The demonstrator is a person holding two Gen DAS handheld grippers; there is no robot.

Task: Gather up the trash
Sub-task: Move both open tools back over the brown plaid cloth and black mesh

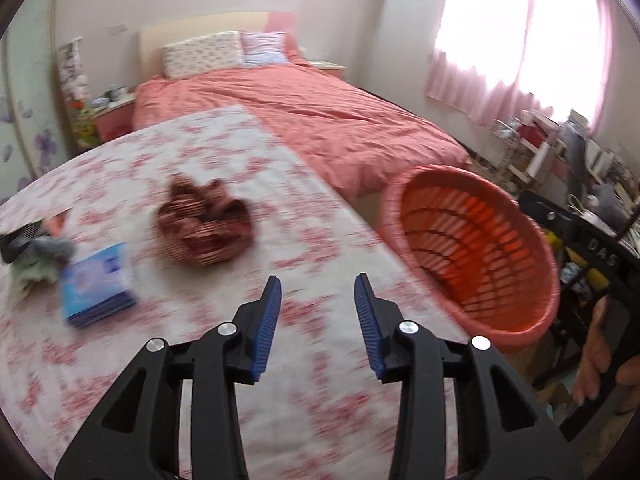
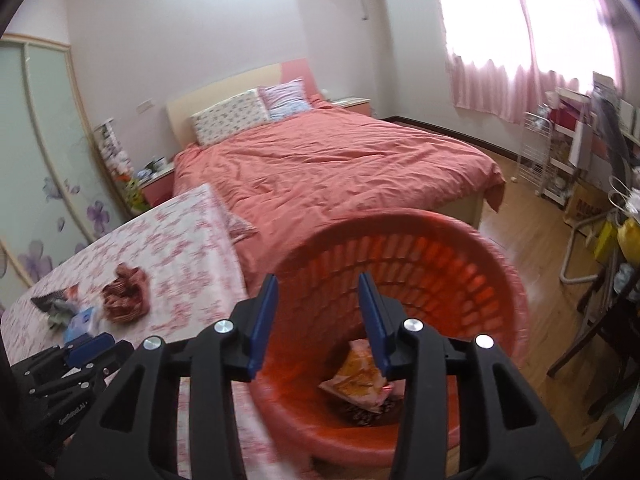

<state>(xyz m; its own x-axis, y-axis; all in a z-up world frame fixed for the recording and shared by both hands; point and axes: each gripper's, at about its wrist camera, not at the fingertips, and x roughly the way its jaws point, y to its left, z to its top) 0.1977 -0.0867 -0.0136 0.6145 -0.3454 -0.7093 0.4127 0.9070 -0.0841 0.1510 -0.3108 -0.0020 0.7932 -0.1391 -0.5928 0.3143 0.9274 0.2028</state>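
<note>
Red plastic, slotted all round, the basket (image 2: pixel 404 288) stands just off the right edge of the table (image 1: pixel 224 360), with a yellow-and-pink wrapper (image 2: pixel 356 380) already lying at its bottom. The right gripper (image 2: pixel 318 320) hangs over the basket's mouth, jaws parted and nothing between them. The left gripper (image 1: pixel 318 320) points down at the flowered cloth, likewise released and empty; the right hand (image 1: pixel 596 360) shows at the far right of its view.

Trash left on the table lies to the left: a dark red crumpled wrapper (image 1: pixel 206 224) near the middle, a blue packet (image 1: pixel 98 284) nearer and further left, and a grey-green wad (image 1: pixel 38 260) beside a dark object at the left edge. Motion blur hides what these are made of.

By its look, the crumpled wrapper should be light, thin and springy, likely to crackle and slip; a pinch on one of its raised folds at the top would seem safer than a grab across its bulk. The blue packet appears flat and a little stiffer, best taken by a free edge or corner. The wad looks soft, and may be pinched anywhere.
</note>
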